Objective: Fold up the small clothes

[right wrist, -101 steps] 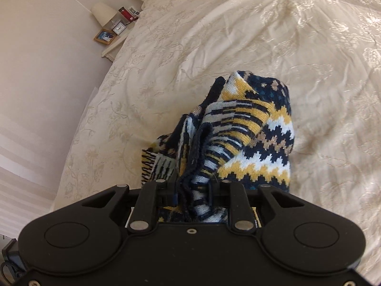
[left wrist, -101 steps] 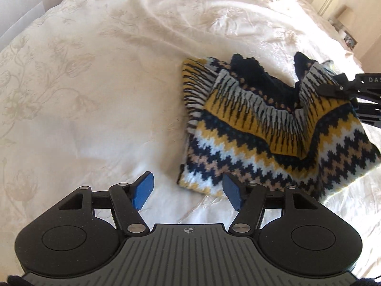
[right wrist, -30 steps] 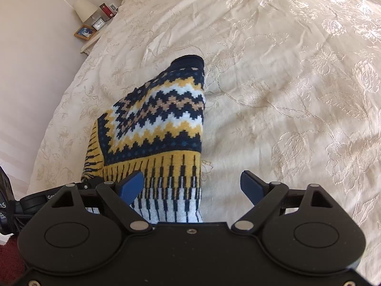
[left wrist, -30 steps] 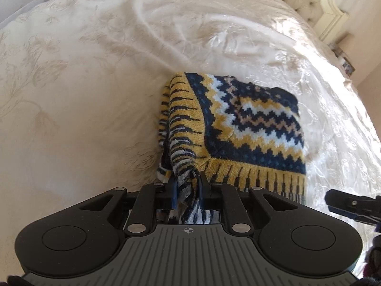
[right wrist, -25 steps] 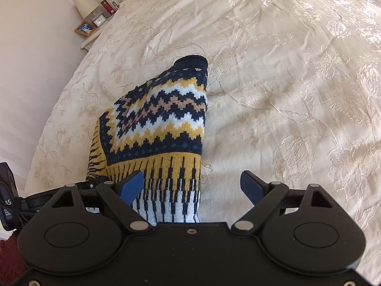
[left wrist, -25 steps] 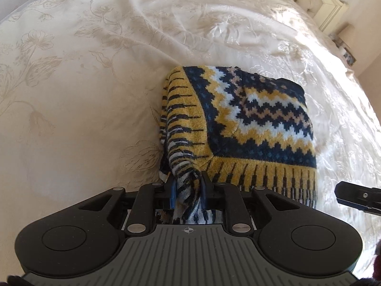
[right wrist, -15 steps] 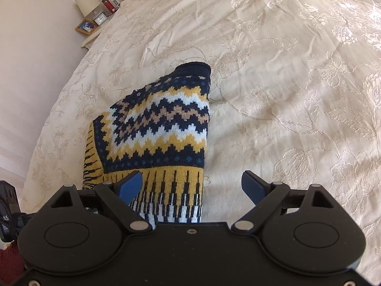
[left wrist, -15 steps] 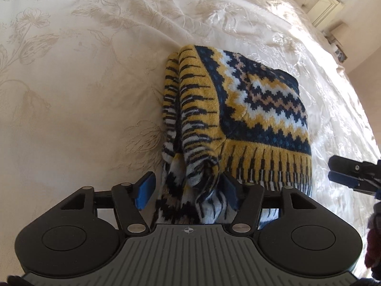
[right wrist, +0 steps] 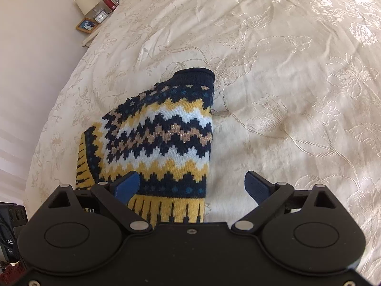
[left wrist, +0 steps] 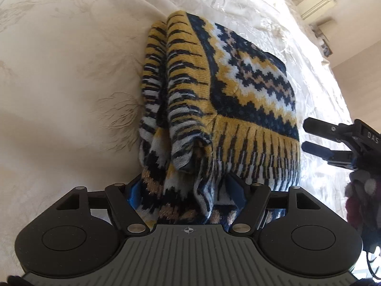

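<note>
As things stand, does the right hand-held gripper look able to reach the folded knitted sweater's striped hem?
Probably yes: the right hand-held gripper is open just over the navy-and-yellow zigzag knitted sweater's hem, nothing between.

Black gripper (right wrist: 193, 186) bodies — blue pads (right wrist: 127, 186), silver screws.

sweater (left wrist: 238, 109) near edge behind left hand-held gripper (left wrist: 185, 195), bedside items (right wrist: 97, 14) perhaps frames, too small

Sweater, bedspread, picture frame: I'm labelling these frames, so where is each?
sweater (right wrist: 166, 133): right wrist view, zigzag-patterned top panel.
bedspread (right wrist: 297, 76): right wrist view, bare embroidered area.
picture frame (right wrist: 86, 25): right wrist view, its front, on the bedside stand.
</note>
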`<act>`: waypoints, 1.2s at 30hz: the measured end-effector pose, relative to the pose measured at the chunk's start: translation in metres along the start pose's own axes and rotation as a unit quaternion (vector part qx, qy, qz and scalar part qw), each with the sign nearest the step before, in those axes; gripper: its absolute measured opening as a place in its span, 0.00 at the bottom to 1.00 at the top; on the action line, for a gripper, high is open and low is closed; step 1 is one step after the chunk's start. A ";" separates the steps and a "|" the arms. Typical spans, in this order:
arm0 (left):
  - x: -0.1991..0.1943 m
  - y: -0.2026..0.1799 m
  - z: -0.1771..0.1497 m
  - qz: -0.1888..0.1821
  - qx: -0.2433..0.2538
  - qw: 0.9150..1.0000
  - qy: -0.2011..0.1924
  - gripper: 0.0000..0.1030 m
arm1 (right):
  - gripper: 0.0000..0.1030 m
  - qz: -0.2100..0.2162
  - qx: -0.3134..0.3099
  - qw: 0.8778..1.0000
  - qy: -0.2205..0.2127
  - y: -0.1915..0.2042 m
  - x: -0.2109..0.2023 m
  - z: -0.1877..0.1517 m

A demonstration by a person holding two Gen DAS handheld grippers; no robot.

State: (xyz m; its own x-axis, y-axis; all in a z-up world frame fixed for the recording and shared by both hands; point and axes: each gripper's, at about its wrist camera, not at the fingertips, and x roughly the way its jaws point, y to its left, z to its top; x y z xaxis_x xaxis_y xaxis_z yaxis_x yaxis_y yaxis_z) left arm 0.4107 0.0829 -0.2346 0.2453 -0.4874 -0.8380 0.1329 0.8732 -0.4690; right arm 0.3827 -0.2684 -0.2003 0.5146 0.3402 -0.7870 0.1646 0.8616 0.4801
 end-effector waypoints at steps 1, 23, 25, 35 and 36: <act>0.003 -0.002 0.002 -0.007 0.002 1.000 0.002 0.66 | 0.94 0.007 0.000 1.000 0.003 0.000 0.005 0.003; 0.008 0.016 -0.001 -0.087 -0.046 0.995 0.019 0.37 | 0.59 0.092 0.072 0.990 0.078 -0.002 0.060 0.014; 0.002 0.018 -0.002 -0.097 -0.045 0.994 0.017 0.30 | 0.49 0.096 0.068 0.991 0.069 -0.004 0.049 0.012; -0.031 0.003 -0.036 -0.155 -0.028 0.987 0.032 0.26 | 0.44 0.071 0.068 0.994 0.050 0.013 -0.021 -0.018; -0.034 0.000 -0.044 -0.159 -0.023 0.986 0.036 0.26 | 0.44 0.065 0.067 0.994 0.051 0.012 -0.030 -0.026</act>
State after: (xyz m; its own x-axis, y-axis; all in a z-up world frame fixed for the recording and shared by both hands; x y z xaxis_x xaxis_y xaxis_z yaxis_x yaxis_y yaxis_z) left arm 0.3603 0.0992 -0.2178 0.1293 -0.7374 -0.6629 0.1477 0.6754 -0.7225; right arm 0.3472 -0.2588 -0.1810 0.4523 0.4873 -0.7470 0.2161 0.7527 0.6219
